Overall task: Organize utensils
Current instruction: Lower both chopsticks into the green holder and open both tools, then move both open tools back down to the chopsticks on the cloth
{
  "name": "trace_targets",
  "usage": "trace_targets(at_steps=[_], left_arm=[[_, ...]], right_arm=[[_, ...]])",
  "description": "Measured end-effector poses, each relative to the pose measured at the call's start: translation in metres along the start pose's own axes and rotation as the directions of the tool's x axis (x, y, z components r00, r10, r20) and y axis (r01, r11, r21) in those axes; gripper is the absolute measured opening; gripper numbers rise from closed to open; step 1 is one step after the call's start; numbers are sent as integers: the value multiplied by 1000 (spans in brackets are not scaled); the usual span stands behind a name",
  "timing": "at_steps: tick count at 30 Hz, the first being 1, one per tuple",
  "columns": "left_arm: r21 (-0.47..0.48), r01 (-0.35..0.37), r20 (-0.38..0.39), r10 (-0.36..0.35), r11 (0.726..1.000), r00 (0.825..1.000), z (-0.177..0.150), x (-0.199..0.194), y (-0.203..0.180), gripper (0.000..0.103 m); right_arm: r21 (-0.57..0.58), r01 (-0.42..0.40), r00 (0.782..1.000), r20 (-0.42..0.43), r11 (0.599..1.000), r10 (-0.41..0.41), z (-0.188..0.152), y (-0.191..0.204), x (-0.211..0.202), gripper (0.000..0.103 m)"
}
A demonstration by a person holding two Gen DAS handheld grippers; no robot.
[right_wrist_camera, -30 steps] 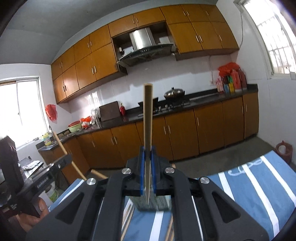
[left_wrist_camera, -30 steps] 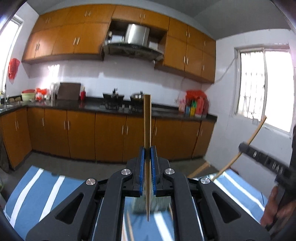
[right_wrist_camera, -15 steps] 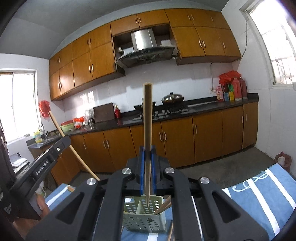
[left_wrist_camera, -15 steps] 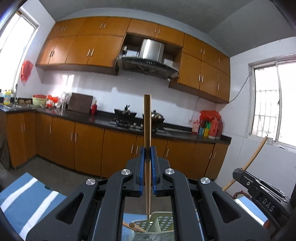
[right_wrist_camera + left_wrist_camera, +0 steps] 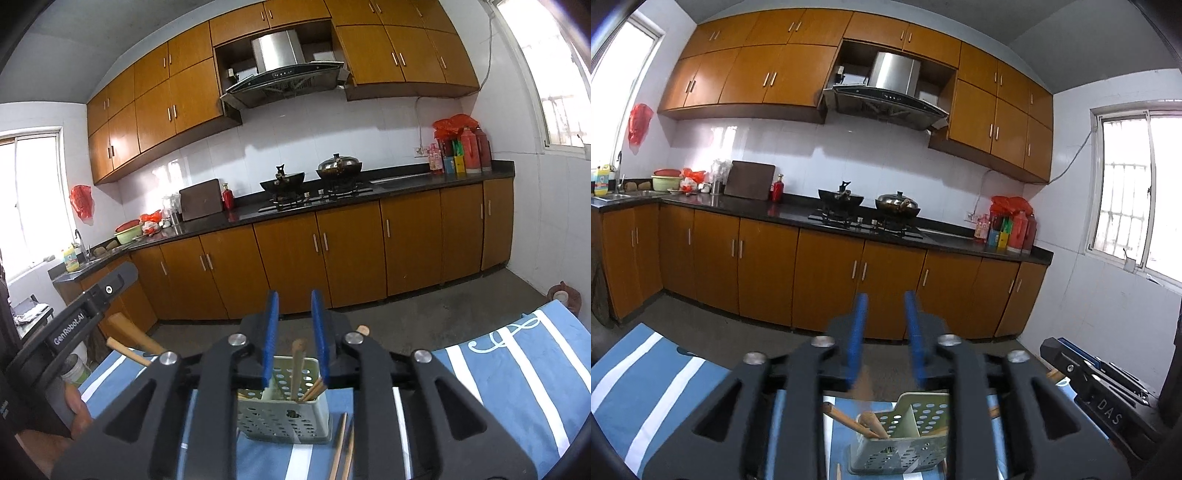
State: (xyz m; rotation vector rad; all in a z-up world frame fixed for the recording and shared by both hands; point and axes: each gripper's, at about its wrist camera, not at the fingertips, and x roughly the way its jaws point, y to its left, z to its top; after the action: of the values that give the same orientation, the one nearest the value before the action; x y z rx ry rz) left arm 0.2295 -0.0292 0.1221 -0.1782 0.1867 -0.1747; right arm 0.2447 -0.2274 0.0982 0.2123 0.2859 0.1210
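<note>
A pale green perforated utensil basket stands on the blue striped cloth, also in the right wrist view. Wooden chopsticks stand in it; more chopstick ends lean out of it in the left wrist view. My left gripper is open and empty just above the basket. My right gripper is open and empty above the basket too. Two chopsticks lie on the cloth right of the basket. The other gripper shows at each view's edge.
The blue-and-white striped cloth covers the table. Beyond it are the kitchen floor, orange cabinets and a black counter with pots. A wooden handle lies at the table's left edge.
Both grippers held one upright chopstick each; both have opened and the chopsticks have dropped into the basket. Both views tilted up from the table, then settled above the basket.
</note>
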Motion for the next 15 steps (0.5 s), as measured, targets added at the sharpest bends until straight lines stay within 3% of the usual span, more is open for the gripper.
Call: trace_targets(at_steps=[10, 15], left_arm=[[-17, -20, 3, 20, 1000, 1000, 9, -51, 24, 31], [1, -66, -75, 65, 998, 995, -16, -76, 52, 31]], right_arm=[[-8, 31, 999, 25, 999, -31, -12, -12, -59, 23], [5, 103, 992, -72, 995, -103, -53, -36, -72, 24]])
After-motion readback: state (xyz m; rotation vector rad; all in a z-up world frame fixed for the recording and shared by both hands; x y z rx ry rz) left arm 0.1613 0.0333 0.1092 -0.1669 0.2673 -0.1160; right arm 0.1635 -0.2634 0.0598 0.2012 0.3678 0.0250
